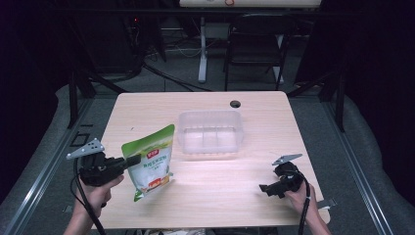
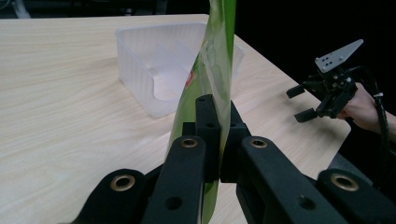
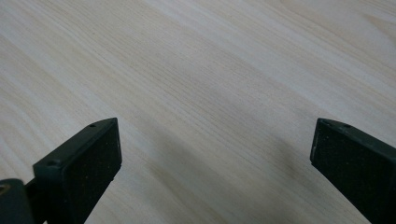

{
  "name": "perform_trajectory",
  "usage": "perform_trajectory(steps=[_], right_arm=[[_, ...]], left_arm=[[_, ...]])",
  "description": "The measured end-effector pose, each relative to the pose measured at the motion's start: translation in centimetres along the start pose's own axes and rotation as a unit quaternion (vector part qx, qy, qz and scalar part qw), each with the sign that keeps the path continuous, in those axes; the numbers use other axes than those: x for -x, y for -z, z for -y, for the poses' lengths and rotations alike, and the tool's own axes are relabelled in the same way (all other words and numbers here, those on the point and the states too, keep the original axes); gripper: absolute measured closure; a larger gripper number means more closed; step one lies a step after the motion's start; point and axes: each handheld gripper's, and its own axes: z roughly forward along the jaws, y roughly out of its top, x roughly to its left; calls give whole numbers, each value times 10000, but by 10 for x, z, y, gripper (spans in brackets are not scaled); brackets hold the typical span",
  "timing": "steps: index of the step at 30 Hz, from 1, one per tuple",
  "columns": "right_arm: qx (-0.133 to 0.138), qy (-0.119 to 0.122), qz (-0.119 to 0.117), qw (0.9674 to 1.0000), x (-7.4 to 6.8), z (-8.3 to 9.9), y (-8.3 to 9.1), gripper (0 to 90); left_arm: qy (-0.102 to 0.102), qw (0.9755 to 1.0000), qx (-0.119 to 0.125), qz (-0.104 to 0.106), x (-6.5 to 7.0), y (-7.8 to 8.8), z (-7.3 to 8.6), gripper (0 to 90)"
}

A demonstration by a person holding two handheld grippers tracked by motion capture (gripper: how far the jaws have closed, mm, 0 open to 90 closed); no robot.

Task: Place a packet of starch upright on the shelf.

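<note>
At the table's left front, our left gripper is clamped on the edge of the green snack pouch, jaws pinched tight on the film as the left gripper view shows, pouch running up edge-on between them. We hold it lifted and tilted, long axis up and slightly right in the high view, bottom corner near the wooden table; whether it touches, we cannot tell.

Key relation: the clear plastic bin sits up and right of the pouch, just beyond its top corner, so we judge the next move as a short carry toward table centre. Left hand is far nearer; our right gripper rests well apart at the right front, jaws spread wide over bare wood, nothing between them.

Materials:
- pouch: glossy flexible film, green with a white panel and printed label, flat at the sealed edge, bulging lower down; likely to swing and sag under a 1-edge grip.
- bin: translucent, rigid, ribbed walls, rounded rectangular shape, low dividers forming about 3 compartments, looks empty.
- table: pale wood-grain laminate, smooth, with 1 cable hole behind the bin.
</note>
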Motion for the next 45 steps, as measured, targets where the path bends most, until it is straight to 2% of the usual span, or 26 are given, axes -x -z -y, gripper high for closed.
perform_trajectory(steps=[2, 5, 9, 12, 13, 16, 17, 22, 28, 29, 30, 45], right_arm=[[-11, 13, 16, 10000, 0, 0, 0, 15], [-6, 9, -32, 10000, 0, 0, 0, 15], [-17, 21, 20, 10000, 0, 0, 0, 15], [102, -67, -3, 9999, -2, 1, -2, 15], [6, 6, -25, 10000, 0, 0, 0, 15], [25, -7, 28, 10000, 0, 0, -1, 15], [1, 8, -38, 10000, 0, -1, -1, 15], [18, 15, -29, 10000, -1, -1, -1, 15], [6, 21, -36, 10000, 0, -1, -1, 15], [102, -35, -34, 9999, -1, 0, -2, 15], [19, 14, -26, 10000, -1, -1, -1, 15], [14, 23, -31, 10000, 0, -1, -1, 15]], left_arm=[[-51, 10000, 2, -37, 0, -1, -4, 900], [-49, 10000, -10, -71, -1, -2, -9, 900], [-10, 9999, 6, -105, -6, -3, -15, 900], [22, 9999, 24, -118, -8, -3, -19, 900], [22, 9999, 16, -105, -9, -3, -20, 900], [4, 9999, -7, -124, -11, -4, -23, 900], [1, 9999, 12, -145, -11, -5, -24, 900], [-10, 9999, 45, -152, -12, -6, -31, 900], [-96, 9998, 65, -181, -13, -7, -44, 900], [-104, 9998, 64, -181, -13, -7, -45, 900], [-121, 9997, 65, -182, -13, -8, -47, 900], [-274, 9993, 183, -170, -12, -19, -79, 900]])
